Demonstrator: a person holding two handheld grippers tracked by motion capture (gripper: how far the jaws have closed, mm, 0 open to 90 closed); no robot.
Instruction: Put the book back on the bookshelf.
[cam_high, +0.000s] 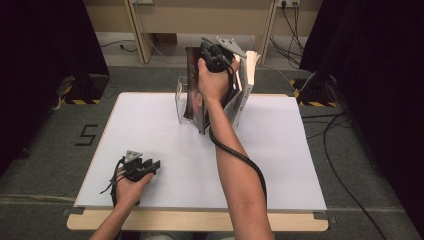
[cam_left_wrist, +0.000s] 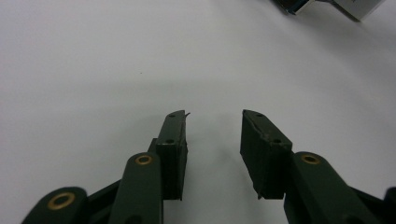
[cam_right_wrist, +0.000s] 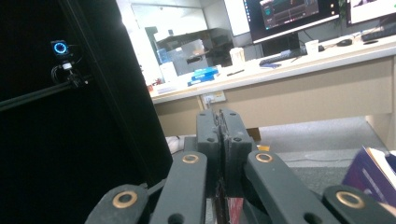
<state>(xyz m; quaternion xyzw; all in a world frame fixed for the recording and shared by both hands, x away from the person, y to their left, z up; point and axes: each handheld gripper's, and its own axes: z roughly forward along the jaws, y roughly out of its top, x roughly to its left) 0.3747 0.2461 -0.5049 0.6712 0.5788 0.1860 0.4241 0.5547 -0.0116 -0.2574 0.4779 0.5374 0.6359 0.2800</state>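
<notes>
R gripper (cam_high: 216, 56) jaws pinching dark book (cam_high: 194, 85), L gripper (cam_high: 150, 166) idle

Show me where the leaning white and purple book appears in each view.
High view: book at the far table edge, just right of the raised right hand.
Left gripper view: probably the pale corner at top right.
Right gripper view: lower right corner, pages showing.
Shared landmark: the wooden desk behind, in the high and right gripper views.
</notes>
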